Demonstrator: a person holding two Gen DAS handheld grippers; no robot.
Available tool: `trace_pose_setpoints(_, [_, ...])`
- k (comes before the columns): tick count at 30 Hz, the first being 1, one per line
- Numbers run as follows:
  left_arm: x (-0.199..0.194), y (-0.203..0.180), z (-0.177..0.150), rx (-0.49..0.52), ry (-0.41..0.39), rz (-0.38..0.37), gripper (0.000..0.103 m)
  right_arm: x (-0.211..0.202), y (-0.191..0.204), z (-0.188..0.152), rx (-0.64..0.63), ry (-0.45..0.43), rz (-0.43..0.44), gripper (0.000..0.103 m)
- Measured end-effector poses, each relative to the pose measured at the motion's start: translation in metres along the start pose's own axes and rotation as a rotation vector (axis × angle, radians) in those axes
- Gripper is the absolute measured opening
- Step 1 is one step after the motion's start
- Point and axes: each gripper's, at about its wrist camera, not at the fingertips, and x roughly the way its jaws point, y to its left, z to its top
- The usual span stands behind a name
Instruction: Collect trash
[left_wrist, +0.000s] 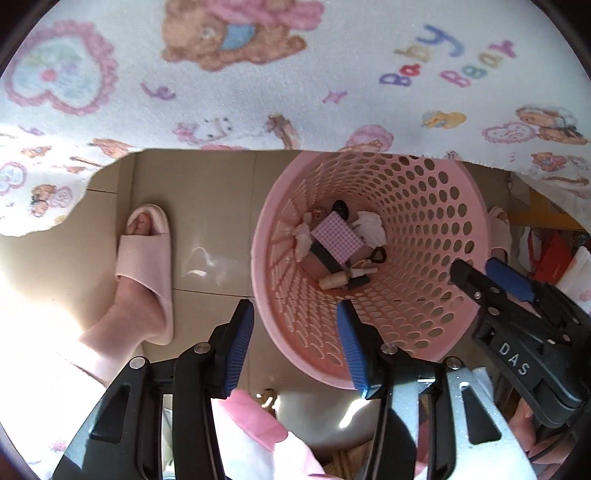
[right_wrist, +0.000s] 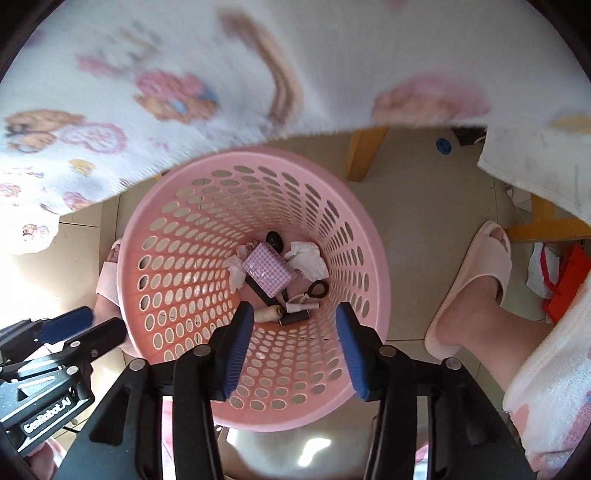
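Both grippers point straight down over a pink basket (right_wrist: 147, 206) on the tiled floor. The right gripper (right_wrist: 295, 343) hangs directly above the basket's mouth, its blue ribbed fingers (right_wrist: 238, 347) apart with nothing between them. The left gripper (left_wrist: 299, 347), also apart and empty, straddles the near-left rim, so the right hand sits nearer the centre. The trash lies far below the fingers, at the bottom: a pink checkered box (right_wrist: 269, 269) with its long axis slanting left to right, crumpled white tissue (right_wrist: 308, 260), thread spools (right_wrist: 269, 314) and small dark bits. The basket is smooth, perforated plastic. A fuzzy bear-print cloth (left_wrist: 295, 92) hangs beyond the fingertips.
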Motion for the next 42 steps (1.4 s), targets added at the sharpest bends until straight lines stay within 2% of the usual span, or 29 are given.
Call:
trace_pose_setpoints(1, [-0.006,0.001,-0.001,0.002,-0.017,0.004,0.045,-0.005,0.001,0.0,-0.002,-0.013,-0.009,0.06])
trace_pose_setpoints(5, [-0.032,0.008,-0.002,-0.016,-0.06,-0.043,0.045,-0.03,0.007,-0.002,-0.024,-0.085,-0.007,0.062])
trace_pose_setpoints(8, [-0.057,0.007,-0.005,0.009,-0.113,-0.009,0.049,-0.055,0.006,-0.004,-0.036,-0.143,0.006,0.069])
trace_pose_setpoints(10, [-0.074,0.008,-0.007,0.017,-0.167,0.001,0.054,-0.073,0.011,-0.007,-0.071,-0.204,-0.017,0.078])
trace_pose_setpoints(12, [-0.091,0.009,-0.009,0.022,-0.226,-0.001,0.059,-0.091,0.017,-0.01,-0.109,-0.275,-0.052,0.085])
trace_pose_setpoints(15, [-0.122,0.017,-0.013,-0.019,-0.346,-0.03,0.07,-0.116,0.022,-0.015,-0.137,-0.357,-0.079,0.086])
trace_pose_setpoints(17, [-0.144,0.022,-0.017,-0.039,-0.439,-0.057,0.086,-0.129,0.024,-0.018,-0.134,-0.393,-0.1,0.087])
trace_pose_setpoints(22, [-0.184,0.023,-0.026,-0.004,-0.613,0.03,0.093,-0.16,0.024,-0.024,-0.128,-0.472,-0.084,0.088])
trace_pose_setpoints(26, [-0.203,0.027,-0.033,0.009,-0.694,0.031,0.095,-0.187,0.022,-0.027,-0.135,-0.582,-0.061,0.089])
trace_pose_setpoints(29, [-0.217,0.026,-0.043,0.027,-0.771,0.032,0.099,-0.205,0.024,-0.032,-0.138,-0.654,-0.046,0.095])
trace_pose_setpoints(32, [-0.232,0.025,-0.054,0.018,-0.869,0.039,0.102,-0.226,0.022,-0.041,-0.136,-0.752,-0.068,0.101])
trace_pose_setpoints(35, [-0.245,0.027,-0.062,0.014,-0.949,0.03,0.102,-0.243,0.024,-0.05,-0.137,-0.849,-0.092,0.102])
trace_pose_setpoints(39, [-0.255,0.036,-0.067,-0.017,-0.995,-0.017,0.102,-0.257,0.023,-0.055,-0.141,-0.906,-0.058,0.102])
trace_pose_setpoints(42, [-0.256,0.038,-0.066,-0.025,-0.992,-0.008,0.102,-0.26,0.024,-0.055,-0.146,-0.914,-0.049,0.102])
